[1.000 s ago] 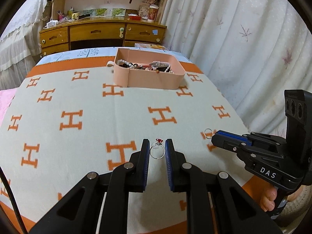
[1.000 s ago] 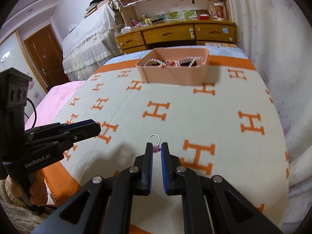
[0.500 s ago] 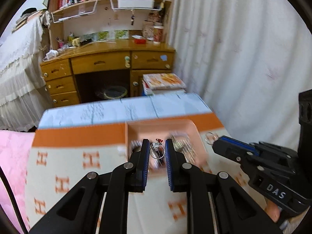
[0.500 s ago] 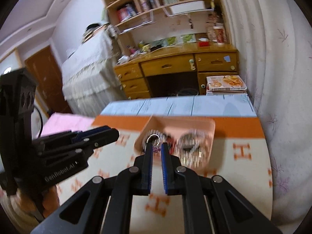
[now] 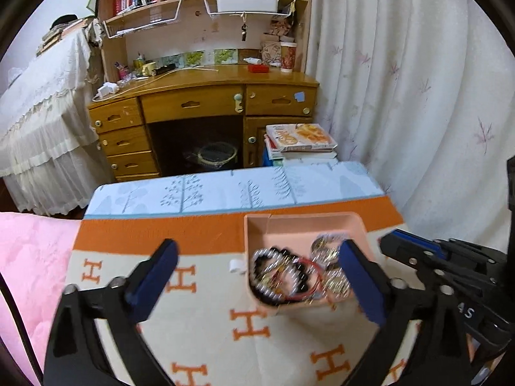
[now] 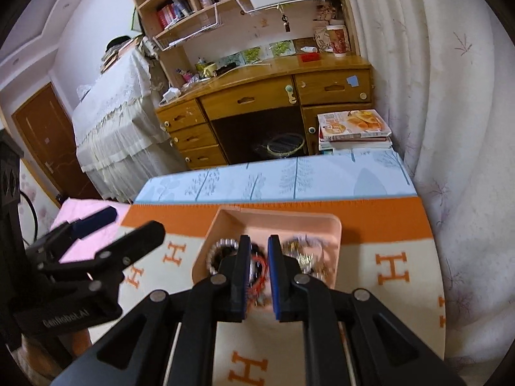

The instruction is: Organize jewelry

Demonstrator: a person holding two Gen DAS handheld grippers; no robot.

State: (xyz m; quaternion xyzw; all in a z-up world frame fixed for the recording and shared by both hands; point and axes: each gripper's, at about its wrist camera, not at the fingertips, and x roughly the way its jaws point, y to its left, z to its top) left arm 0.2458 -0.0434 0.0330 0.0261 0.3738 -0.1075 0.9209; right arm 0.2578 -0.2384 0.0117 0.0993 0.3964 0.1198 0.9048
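- Left gripper (image 5: pixel 257 284): jaws having just been opening, now standing fully spread with nothing between them; ring no longer showing there, judged dropped among the jewelry.
- Pink tray (image 5: pixel 304 222): sitting under and just ahead of the left gripper's right jaw, holding beaded bracelets (image 5: pixel 280 276).
- Right gripper (image 6: pixel 256 273): jaws hovering over the tray's near edge, a narrow gap showing; whether its ring is being pinched there, cannot tell.
- Step: depositing rings into the tray.
- Next: right jaws needing to spread above the tray.
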